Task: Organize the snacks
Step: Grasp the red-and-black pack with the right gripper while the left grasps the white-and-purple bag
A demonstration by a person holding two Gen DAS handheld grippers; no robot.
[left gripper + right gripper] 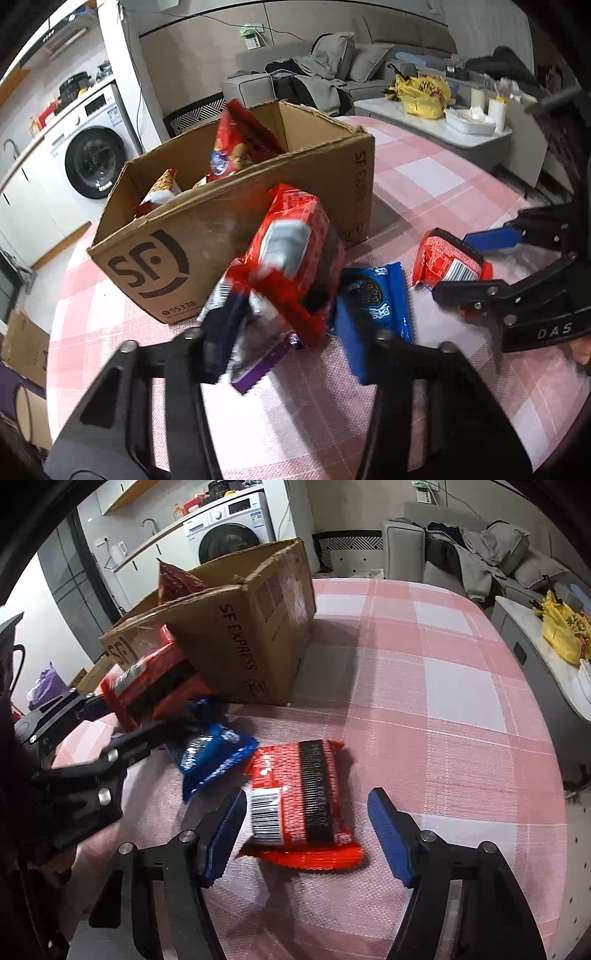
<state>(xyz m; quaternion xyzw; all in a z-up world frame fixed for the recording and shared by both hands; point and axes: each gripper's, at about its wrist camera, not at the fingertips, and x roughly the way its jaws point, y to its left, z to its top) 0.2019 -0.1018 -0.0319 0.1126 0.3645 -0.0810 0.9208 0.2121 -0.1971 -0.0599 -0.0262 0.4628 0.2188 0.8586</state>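
My left gripper [284, 328] is shut on a red snack pack [291, 254] and holds it above the table, just in front of the cardboard box [177, 243]; it also shows in the right wrist view [151, 686]. The box holds several snack bags [236, 147]. My right gripper [306, 830] is open, its fingers on either side of a second red snack pack [299, 797] lying flat on the table. A blue cookie pack [214, 757] lies between the two grippers. A purple pack [258, 365] lies under the left gripper.
The table has a pink checked cloth [443, 686]. The box [251, 635] stands at its far left. A low white table [436, 122] with a yellow bag stands beyond, with a sofa and washing machine [92, 155] behind.
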